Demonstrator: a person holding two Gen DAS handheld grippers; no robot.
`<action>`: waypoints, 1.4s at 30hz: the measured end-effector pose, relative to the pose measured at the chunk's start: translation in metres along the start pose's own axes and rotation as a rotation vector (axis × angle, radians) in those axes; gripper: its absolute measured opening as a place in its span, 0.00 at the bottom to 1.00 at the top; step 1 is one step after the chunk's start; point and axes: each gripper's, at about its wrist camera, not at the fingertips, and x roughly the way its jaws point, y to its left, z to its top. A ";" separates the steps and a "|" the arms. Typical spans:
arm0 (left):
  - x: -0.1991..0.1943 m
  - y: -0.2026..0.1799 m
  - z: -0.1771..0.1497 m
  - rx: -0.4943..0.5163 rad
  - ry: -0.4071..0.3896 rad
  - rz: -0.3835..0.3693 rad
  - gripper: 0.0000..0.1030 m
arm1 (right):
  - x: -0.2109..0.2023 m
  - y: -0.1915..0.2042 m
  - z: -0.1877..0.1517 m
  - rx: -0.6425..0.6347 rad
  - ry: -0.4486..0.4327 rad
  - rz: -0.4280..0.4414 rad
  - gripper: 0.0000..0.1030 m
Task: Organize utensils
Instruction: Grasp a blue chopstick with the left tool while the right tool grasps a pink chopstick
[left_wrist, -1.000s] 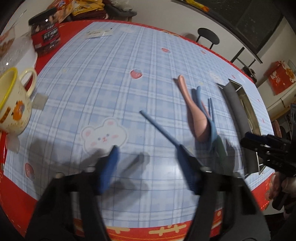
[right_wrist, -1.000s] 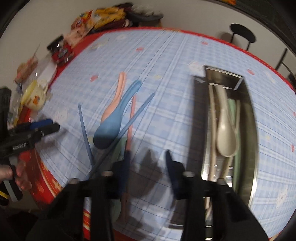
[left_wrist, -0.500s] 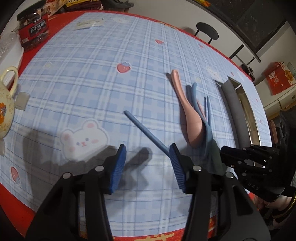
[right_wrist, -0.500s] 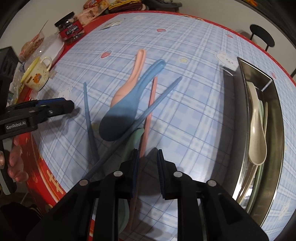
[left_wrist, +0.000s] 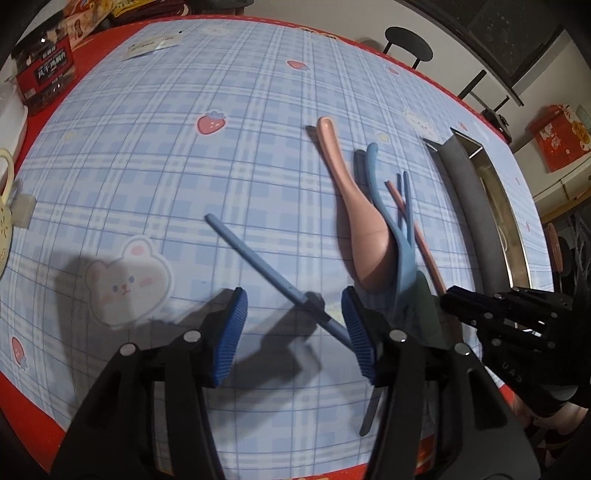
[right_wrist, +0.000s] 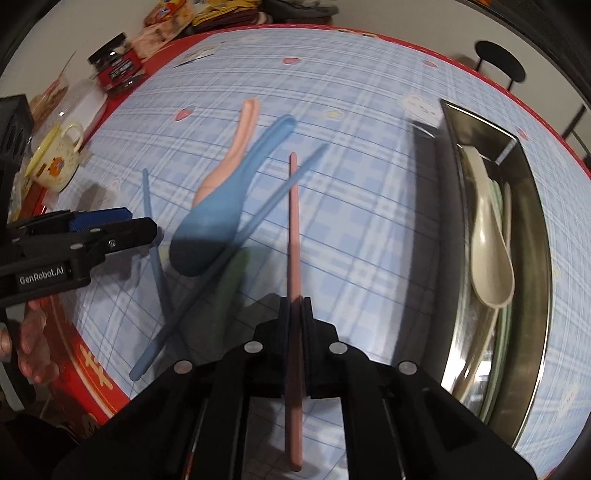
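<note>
Tabletop with blue plaid fills the left wrist view; the left gripper hovers with jaws apart astride a blue chopstick. Right of it lie a pink spoon and a blue spoon; a steel tray lies far right.

In the right wrist view, the right gripper is clamped on a pink chopstick. A beige spoon lies in the tray at right.

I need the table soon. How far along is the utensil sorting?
Partly done. The metal tray already holds a beige spoon and some sticks. The right gripper is shut on a pink chopstick; the left gripper is open around a blue chopstick. The pink spoon, blue spoon and another blue chopstick remain.
</note>
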 end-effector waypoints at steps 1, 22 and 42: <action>0.001 -0.002 0.000 0.001 -0.002 0.009 0.52 | -0.001 -0.003 -0.002 0.022 0.001 -0.003 0.06; 0.008 -0.024 -0.001 0.056 -0.021 0.135 0.23 | -0.006 -0.015 -0.015 0.087 0.001 -0.002 0.07; 0.017 -0.009 0.035 0.093 -0.045 0.107 0.16 | -0.006 -0.014 -0.015 0.085 0.000 0.003 0.07</action>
